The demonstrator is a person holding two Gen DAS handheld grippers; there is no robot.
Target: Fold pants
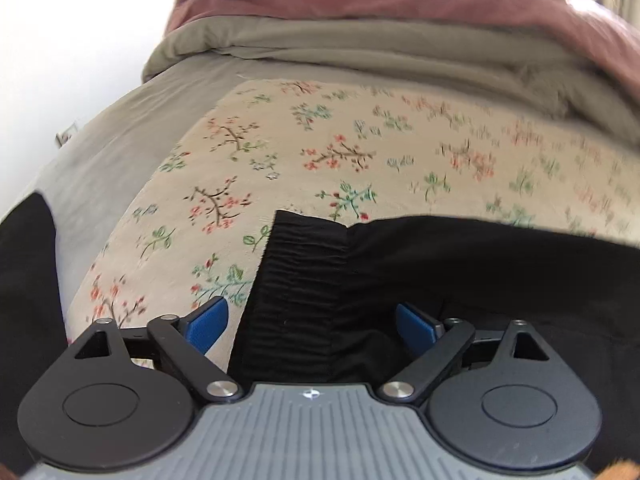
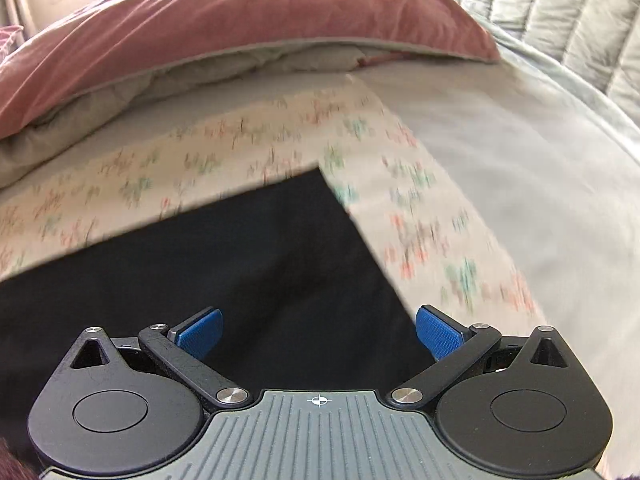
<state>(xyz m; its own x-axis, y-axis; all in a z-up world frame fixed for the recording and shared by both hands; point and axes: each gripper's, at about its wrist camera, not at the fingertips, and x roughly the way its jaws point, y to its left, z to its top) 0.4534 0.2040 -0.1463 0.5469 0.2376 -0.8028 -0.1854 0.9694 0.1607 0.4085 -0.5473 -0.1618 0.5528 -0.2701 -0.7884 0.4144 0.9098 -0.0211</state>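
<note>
Black pants (image 1: 460, 272) lie flat on a floral cloth (image 1: 280, 152) spread on a bed. In the left wrist view the gathered elastic waistband (image 1: 296, 292) stands just ahead of my left gripper (image 1: 312, 322), which is open with its blue pads (image 1: 208, 326) to either side of the waistband end. In the right wrist view the pants (image 2: 240, 264) show a square leg-end corner near the floral cloth (image 2: 420, 220). My right gripper (image 2: 318, 330) is open above that end and holds nothing.
A pink pillow (image 2: 220, 20) and a grey-green duvet (image 1: 340, 48) lie at the far side of the bed. A grey sheet (image 2: 520, 152) lies to the right, with a quilted cover (image 2: 560, 12) beyond. A dark shape (image 1: 24, 280) is at the left edge.
</note>
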